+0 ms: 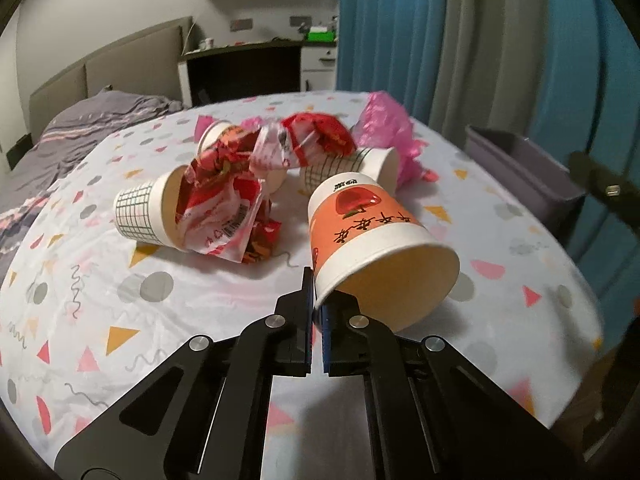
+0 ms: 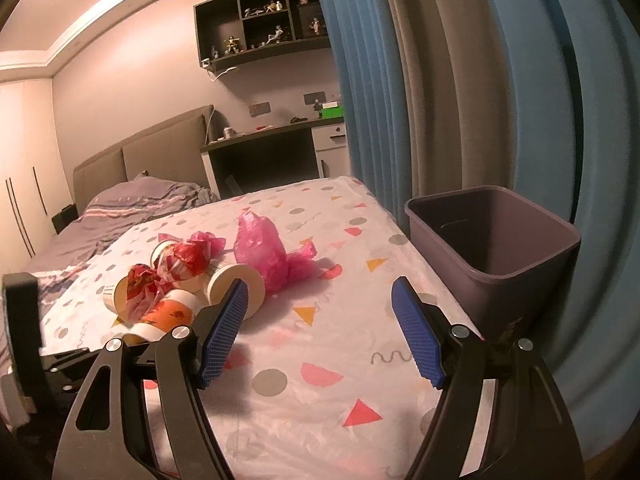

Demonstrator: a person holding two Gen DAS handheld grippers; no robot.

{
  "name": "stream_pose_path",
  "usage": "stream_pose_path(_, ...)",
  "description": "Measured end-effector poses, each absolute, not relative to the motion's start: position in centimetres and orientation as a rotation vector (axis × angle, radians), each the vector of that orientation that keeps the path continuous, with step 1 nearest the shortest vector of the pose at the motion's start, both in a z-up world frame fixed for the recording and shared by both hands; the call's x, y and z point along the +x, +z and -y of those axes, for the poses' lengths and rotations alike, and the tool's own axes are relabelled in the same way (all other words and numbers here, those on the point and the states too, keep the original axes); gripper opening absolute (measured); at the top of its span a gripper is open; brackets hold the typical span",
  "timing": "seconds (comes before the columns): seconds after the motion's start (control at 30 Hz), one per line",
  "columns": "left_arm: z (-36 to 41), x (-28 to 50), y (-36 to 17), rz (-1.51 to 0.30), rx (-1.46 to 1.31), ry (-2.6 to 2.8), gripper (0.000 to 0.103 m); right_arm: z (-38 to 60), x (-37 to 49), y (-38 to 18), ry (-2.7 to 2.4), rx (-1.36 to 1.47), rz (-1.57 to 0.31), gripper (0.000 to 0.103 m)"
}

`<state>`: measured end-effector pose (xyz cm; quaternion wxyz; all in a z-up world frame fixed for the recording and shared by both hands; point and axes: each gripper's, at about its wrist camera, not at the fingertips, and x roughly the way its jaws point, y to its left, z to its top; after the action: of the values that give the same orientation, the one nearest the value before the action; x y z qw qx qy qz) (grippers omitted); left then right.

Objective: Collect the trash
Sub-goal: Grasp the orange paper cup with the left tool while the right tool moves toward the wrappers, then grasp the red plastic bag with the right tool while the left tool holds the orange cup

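Observation:
My left gripper (image 1: 317,304) is shut on the rim of an orange paper cup (image 1: 368,236), which tilts with its mouth toward me above the table. It also shows in the right wrist view (image 2: 168,314). Behind it lie two checked paper cups (image 1: 140,214) (image 1: 352,168), red crumpled wrappers (image 1: 232,196) and a pink plastic bag (image 1: 388,128) (image 2: 272,252). My right gripper (image 2: 320,332) is open and empty above the table. A grey bin (image 2: 500,256) stands right of the table, also seen in the left wrist view (image 1: 524,164).
The table carries a white cloth with coloured shapes (image 2: 320,376). A bed (image 2: 132,204) lies behind on the left, a desk (image 2: 272,148) at the back. Blue and grey curtains (image 2: 440,80) hang on the right.

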<state>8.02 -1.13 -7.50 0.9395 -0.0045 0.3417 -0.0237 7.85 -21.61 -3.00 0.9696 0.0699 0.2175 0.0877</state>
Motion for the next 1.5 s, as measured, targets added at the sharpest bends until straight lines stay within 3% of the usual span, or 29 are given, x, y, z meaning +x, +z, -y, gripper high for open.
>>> stream_pose_path(0.4, -5.5, 5.2, -3.9, -0.588, -0.13, 0.056, 0.003, 17.5, 9.3, -3.8, 0.271, 0.098, -0.47, 0.073)
stream_pose_path(0.93, -11.5, 4.8, -3.5, -0.549, -0.197, 0.169, 0.003, 8.8, 15.6, -3.5, 0.395, 0.013, -0.513, 0.071)
stream_pose_path(1.13, -13.0, 5.1, -3.7, -0.55, -0.213, 0.175, 0.003, 8.1, 18.3, -3.8, 0.411, 0.05, -0.572, 0.064)
stream_pose_path(1.37, -13.1, 6.0, -4.0, -0.561, -0.214, 0.164, 0.003, 7.8, 19.1, -4.7, 0.438, 0.054, -0.625, 0.042)
stream_pose_path(1.5, -12.9, 6.5, -4.2, -0.565, -0.214, 0.156, 0.003, 7.8, 18.7, -4.8, 0.446, 0.043, -0.614, 0.036)
